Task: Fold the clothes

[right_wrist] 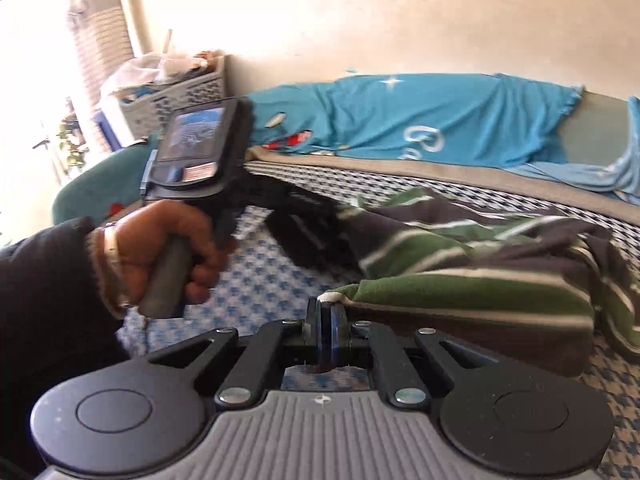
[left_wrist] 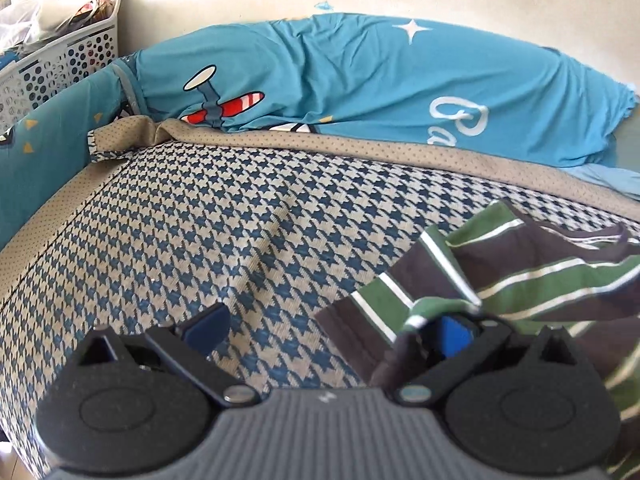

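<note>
Bare houndstooth mat [left_wrist: 180, 232] lies open toward 10 o'clock of the striped garment [left_wrist: 520, 264]. Left gripper [left_wrist: 332, 332] gapes wide, one finger under the hem. Right gripper [right_wrist: 329, 316] pinches a garment edge.

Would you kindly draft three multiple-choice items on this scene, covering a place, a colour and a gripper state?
1. Where does the striped garment lie?
A. In the basket
B. On the houndstooth mat
C. On the floor

2. Which colours stripe the garment?
A. Green, brown and white
B. Red and yellow
C. Pink and black

3. How does the right gripper stand?
A. Wide open
B. Shut on the garment's edge
C. Shut on nothing

Answers:
1 B, it rests on the houndstooth mat in both views.
2 A, green and brown bands with thin white lines.
3 B, the blue pads meet with cloth pinched at their tips.
</note>
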Available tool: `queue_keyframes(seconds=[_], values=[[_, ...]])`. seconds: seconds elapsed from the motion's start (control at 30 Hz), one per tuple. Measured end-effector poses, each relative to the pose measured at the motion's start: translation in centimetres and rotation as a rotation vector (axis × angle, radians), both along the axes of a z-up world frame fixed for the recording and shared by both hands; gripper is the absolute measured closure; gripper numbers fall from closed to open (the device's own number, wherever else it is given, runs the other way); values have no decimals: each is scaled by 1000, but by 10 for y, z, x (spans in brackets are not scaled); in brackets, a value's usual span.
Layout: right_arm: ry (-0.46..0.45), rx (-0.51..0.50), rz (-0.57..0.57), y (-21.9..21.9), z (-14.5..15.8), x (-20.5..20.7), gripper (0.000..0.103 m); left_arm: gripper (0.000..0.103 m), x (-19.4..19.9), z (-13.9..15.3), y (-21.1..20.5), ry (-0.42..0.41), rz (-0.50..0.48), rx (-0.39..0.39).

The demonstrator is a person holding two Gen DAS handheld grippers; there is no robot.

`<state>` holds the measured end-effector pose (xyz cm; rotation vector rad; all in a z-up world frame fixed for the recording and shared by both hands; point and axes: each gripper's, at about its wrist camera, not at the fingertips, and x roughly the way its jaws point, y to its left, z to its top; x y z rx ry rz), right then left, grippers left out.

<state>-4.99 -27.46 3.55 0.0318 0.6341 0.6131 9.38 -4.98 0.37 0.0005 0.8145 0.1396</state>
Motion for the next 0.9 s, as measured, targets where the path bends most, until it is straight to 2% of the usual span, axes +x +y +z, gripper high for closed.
queue_keyframes(seconds=[0.27,0.43,0.53,0.63,0.77,0.9], values=[[12,38,108,35,-5,-31,97,0,-56,1,6,-41,-105,-91],[26,40,166,54,-14,-46,97,0,-88,3,19,-79,-104,-71],[34,41,200,65,-20,-55,98,0,-102,6,28,-103,-72,-49],[43,41,234,76,-25,-63,100,0,-109,5,38,-97,-46,-74],[11,-43,277,91,-33,-74,100,0,-121,3,45,-102,-55,-99],[-10,-33,228,81,-30,-74,99,0,-133,1,45,-107,-84,-105]])
